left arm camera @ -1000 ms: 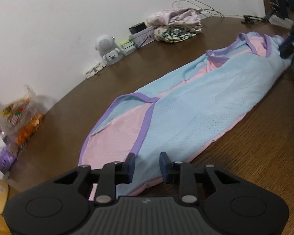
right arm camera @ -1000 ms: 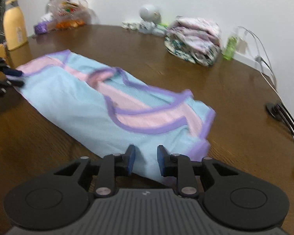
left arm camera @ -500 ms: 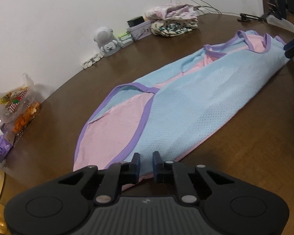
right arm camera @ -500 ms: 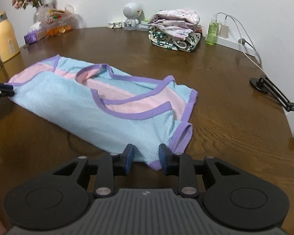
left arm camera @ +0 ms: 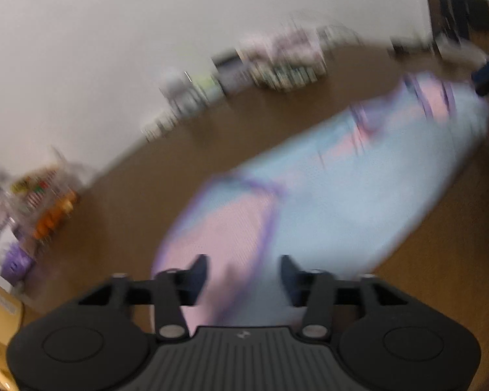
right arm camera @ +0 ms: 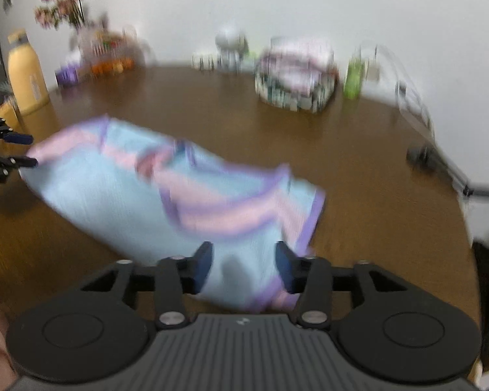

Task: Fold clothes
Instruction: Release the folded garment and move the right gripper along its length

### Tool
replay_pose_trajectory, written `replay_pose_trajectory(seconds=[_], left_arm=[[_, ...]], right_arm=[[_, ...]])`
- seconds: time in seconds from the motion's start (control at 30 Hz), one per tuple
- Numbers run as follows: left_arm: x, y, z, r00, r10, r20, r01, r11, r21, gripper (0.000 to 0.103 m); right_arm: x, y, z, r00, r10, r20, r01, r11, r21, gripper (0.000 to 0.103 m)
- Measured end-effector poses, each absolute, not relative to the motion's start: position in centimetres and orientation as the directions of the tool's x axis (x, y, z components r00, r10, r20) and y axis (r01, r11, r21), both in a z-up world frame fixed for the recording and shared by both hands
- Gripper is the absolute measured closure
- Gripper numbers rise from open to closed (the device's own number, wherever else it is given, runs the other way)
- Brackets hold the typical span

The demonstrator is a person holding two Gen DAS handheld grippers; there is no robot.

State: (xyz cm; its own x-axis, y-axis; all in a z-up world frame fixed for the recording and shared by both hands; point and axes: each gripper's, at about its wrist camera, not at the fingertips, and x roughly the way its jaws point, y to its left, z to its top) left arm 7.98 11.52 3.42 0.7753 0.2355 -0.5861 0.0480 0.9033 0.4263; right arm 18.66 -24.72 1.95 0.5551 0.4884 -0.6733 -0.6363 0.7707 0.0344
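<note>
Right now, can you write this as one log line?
step: fold released | left claw: opening, over shirt hem | right claw: opening, over collar end | shirt: flat on table

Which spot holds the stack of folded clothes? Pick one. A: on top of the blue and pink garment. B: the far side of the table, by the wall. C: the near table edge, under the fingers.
B: the stack of folded clothes sits at the far edge of the table, against the wall, clear of the garment.
</note>
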Motion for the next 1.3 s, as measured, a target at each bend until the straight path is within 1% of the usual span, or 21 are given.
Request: replay_pose_trajectory(seconds=[0.03, 0.07, 0.13, 0.3, 0.4, 0.47, 0.5, 0.57, 0.6, 0.63, 0.73, 0.77, 0.83, 0.9, 0.93, 1.0, 1.07, 1.13, 1.2, 1.27, 1.3], left_arm=[[8.4, 11.7, 4.7, 0.798, 0.228, -0.558, 0.036, 0.906, 0.422, 0.008], [9.0, 12.0, 5.8, 0.815, 0.220, -0.536, 0.032, 0.907, 0.420, 0.000], [10.9, 12.8, 7.4, 0.820, 0.201, -0.536, 0.046, 0.910, 0.412, 0.000], [16.9, 15.0, 8.7, 0.726, 0.163, -0.668, 0.103, 0.935, 0.339, 0.000], [19.5, 16.1, 8.5, 0.684, 0.152, -0.713, 0.160, 0.923, 0.350, 0.000], [21.2, 16.5, 8.0, 0.660, 0.137, -0.738, 0.212, 0.909, 0.359, 0.000], [22.0, 16.6, 7.8, 0.651, 0.141, -0.746, 0.231, 0.899, 0.372, 0.004], [23.4, 16.7, 7.2, 0.637, 0.160, -0.754, 0.261, 0.876, 0.406, 0.012], [24.1, 16.7, 6.8, 0.623, 0.153, -0.767, 0.290, 0.865, 0.409, 0.012], [24.8, 16.7, 6.4, 0.609, 0.145, -0.780, 0.321, 0.854, 0.409, 0.012], [26.3, 16.5, 5.1, 0.559, 0.121, -0.820, 0.397, 0.829, 0.393, 0.023], [26.8, 16.5, 4.6, 0.541, 0.116, -0.833, 0.417, 0.824, 0.385, 0.027], [27.8, 17.0, 3.8, 0.504, 0.101, -0.858, 0.447, 0.819, 0.359, 0.034], [28.7, 17.4, 3.1, 0.465, 0.078, -0.882, 0.474, 0.820, 0.322, 0.047], [29.1, 17.6, 2.7, 0.446, 0.064, -0.893, 0.488, 0.819, 0.302, 0.049], [29.5, 17.9, 2.0, 0.422, 0.055, -0.905, 0.516, 0.806, 0.290, 0.050], [29.8, 18.3, 1.6, 0.399, 0.046, -0.916, 0.530, 0.804, 0.271, 0.050], [30.1, 18.6, 1.6, 0.382, 0.020, -0.924, 0.541, 0.805, 0.241, 0.050], [30.2, 18.7, 1.6, 0.361, -0.003, -0.933, 0.561, 0.800, 0.214, 0.057], [30.4, 18.9, 1.7, 0.336, -0.023, -0.942, 0.567, 0.803, 0.183, 0.061], [30.5, 19.0, 1.7, 0.326, -0.030, -0.945, 0.568, 0.805, 0.171, 0.061]], right_arm=[[19.1, -24.6, 2.8, 0.555, 0.500, -0.665, -0.650, 0.759, 0.028, 0.033], [19.6, -24.4, 3.6, 0.555, 0.510, -0.657, -0.664, 0.748, 0.020, 0.015], [20.8, -23.7, 4.7, 0.558, 0.499, -0.663, -0.680, 0.733, -0.021, 0.000], [25.6, -22.0, 4.9, 0.468, 0.456, -0.757, -0.719, 0.695, -0.026, 0.000], [28.3, -21.2, 4.0, 0.400, 0.418, -0.816, -0.742, 0.670, -0.021, 0.000], [29.5, -20.9, 3.2, 0.371, 0.400, -0.838, -0.753, 0.658, -0.019, 0.001], [30.2, -20.8, 2.8, 0.360, 0.391, -0.847, -0.759, 0.651, -0.022, 0.001], [31.2, -20.6, 2.3, 0.329, 0.385, -0.862, -0.779, 0.626, -0.018, 0.003], [31.8, -20.5, 2.1, 0.302, 0.388, -0.871, -0.789, 0.614, 0.000, 0.005], [32.3, -20.4, 1.9, 0.275, 0.391, -0.878, -0.799, 0.601, 0.017, 0.010], [33.5, -19.7, 1.2, 0.221, 0.371, -0.902, -0.826, 0.562, 0.029, 0.021], [34.0, -19.5, 0.8, 0.207, 0.354, -0.912, -0.831, 0.555, 0.026, 0.026], [34.8, -19.2, 0.2, 0.184, 0.343, -0.921, -0.837, 0.546, 0.036, 0.029], [35.6, -18.8, -0.3, 0.161, 0.333, -0.929, -0.842, 0.537, 0.047, 0.033], [35.9, -18.7, -0.6, 0.152, 0.332, -0.931, -0.844, 0.533, 0.052, 0.036], [36.7, -18.4, -1.1, 0.130, 0.328, -0.936, -0.849, 0.524, 0.066, 0.039], [37.2, -18.2, -1.4, 0.108, 0.325, -0.940, -0.853, 0.515, 0.080, 0.045], [37.5, -18.2, -1.6, 0.098, 0.323, -0.941, -0.856, 0.509, 0.086, 0.046], [37.7, -17.9, -1.6, 0.090, 0.328, -0.940, -0.860, 0.502, 0.092, 0.048], [37.8, -17.7, -1.6, 0.087, 0.330, -0.940, -0.863, 0.497, 0.095, 0.054], [37.9, -17.6, -1.5, 0.083, 0.331, -0.940, -0.866, 0.491, 0.097, 0.055]])
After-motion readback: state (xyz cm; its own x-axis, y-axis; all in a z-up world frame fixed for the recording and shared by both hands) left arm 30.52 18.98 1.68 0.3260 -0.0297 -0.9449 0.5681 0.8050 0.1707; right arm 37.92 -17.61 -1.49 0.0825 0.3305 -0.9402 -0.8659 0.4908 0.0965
